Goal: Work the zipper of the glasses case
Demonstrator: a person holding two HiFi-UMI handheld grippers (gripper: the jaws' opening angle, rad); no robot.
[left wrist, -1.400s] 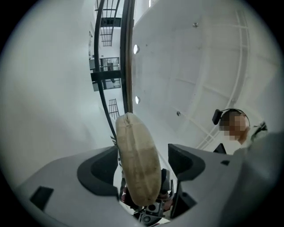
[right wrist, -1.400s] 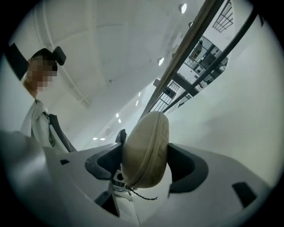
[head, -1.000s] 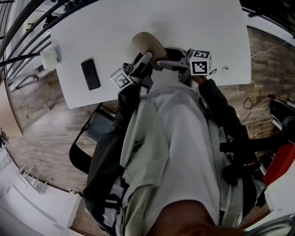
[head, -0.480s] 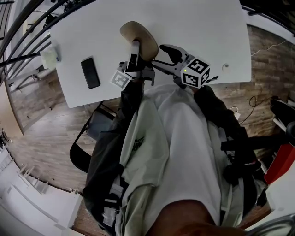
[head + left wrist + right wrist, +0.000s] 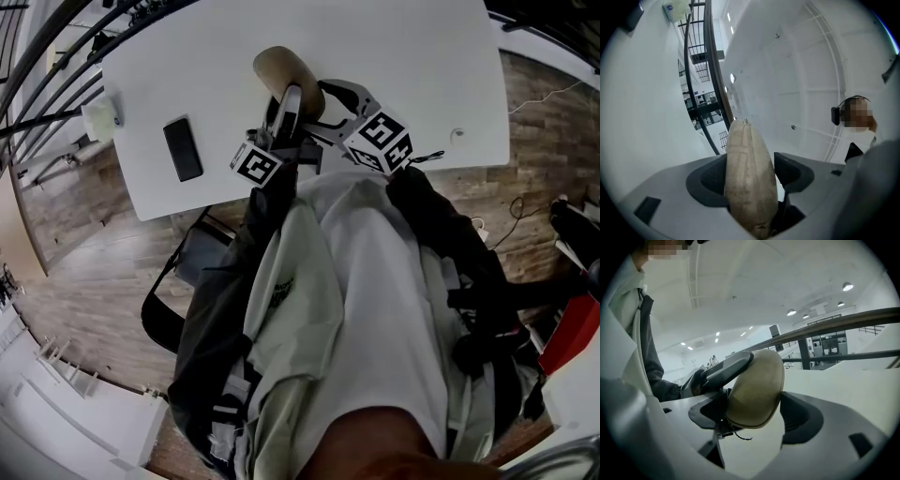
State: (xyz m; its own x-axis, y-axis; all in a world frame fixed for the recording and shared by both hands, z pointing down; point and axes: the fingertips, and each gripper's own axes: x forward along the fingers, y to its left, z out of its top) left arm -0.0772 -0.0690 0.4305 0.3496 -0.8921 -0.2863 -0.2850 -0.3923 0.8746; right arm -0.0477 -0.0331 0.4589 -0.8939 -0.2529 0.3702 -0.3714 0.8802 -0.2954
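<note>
Over the near side of the white table (image 5: 403, 66): the left gripper (image 5: 751, 165) is clamped on the beige glasses case (image 5: 279, 71). The case stands on edge between its jaws, which have lately closed in and are wide apart on the case's thickness. In the right gripper view one left jaw lies across the case's broad face, and the case appears lifted off the tabletop.

The right gripper (image 5: 757, 416) has its jaws spread wide, and they have just been opening. The rounded end of the case sits between them, against or just in front of the left pad and apart from the other. A short dark cord (image 5: 740, 437) dangles under that end.

Markings: each gripper's cube (image 5: 379, 141) shows black-and-white square patterns. The green print (image 5: 281, 291) on the person's white shirt is too small to read.

Surroundings: a black phone (image 5: 183, 148) lies flat, well left of the case. A small pale box (image 5: 100, 119) sits at the table's left edge and a small round item (image 5: 457, 137) near its right edge. The person's torso hides the table's near edge in the head view.
</note>
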